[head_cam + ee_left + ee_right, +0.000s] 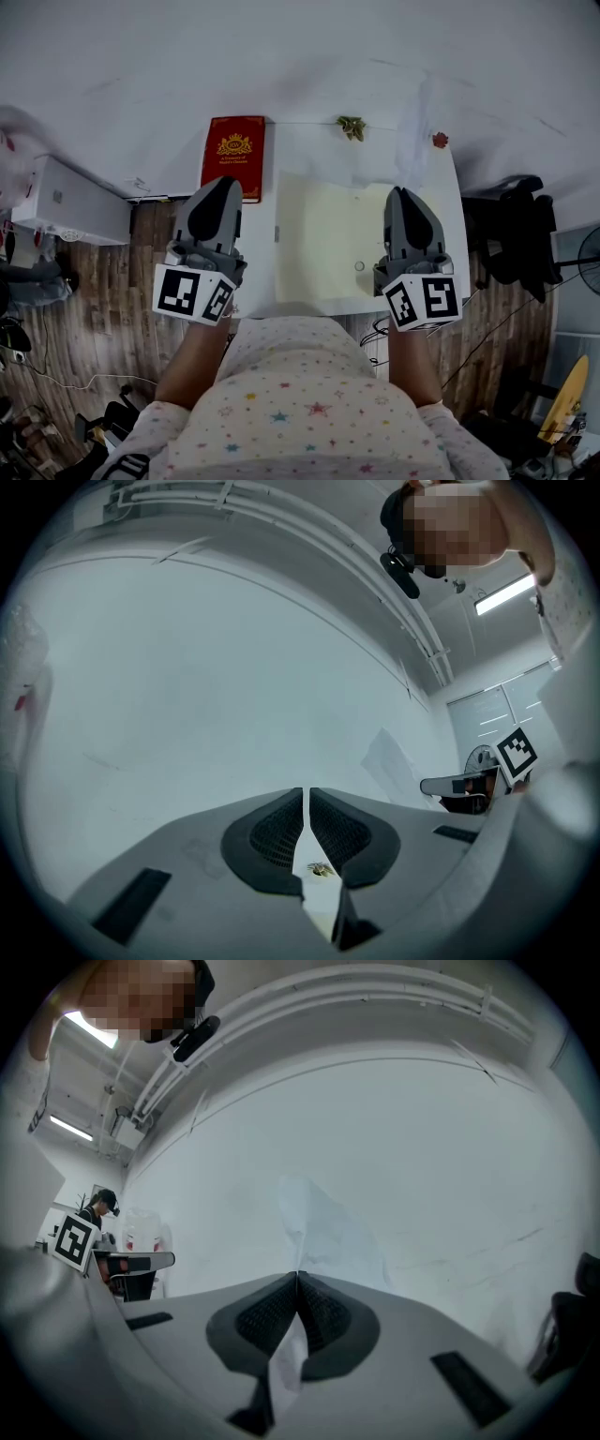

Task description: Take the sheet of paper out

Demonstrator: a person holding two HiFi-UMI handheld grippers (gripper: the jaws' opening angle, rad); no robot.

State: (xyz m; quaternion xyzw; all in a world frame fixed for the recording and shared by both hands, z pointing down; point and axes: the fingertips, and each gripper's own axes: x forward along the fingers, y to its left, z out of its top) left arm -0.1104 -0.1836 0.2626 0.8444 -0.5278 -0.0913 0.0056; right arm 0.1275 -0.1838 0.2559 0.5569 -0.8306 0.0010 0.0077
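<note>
Paper point(323, 239) btwn L/R fingers point(214, 208).

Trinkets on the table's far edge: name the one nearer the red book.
The greenish-gold one, just right of the book; the red one lies farther right.

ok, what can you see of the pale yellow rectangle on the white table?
The pale yellow rectangle lies flat on the white table, covering most of its near part. It looks like thin paper or a folder; I cannot tell which. Plain and uncreased, with one small round mark toward its near right side. The shut right gripper overlaps its right edge in the head view but seems held above it; nothing visibly touches it.
</note>
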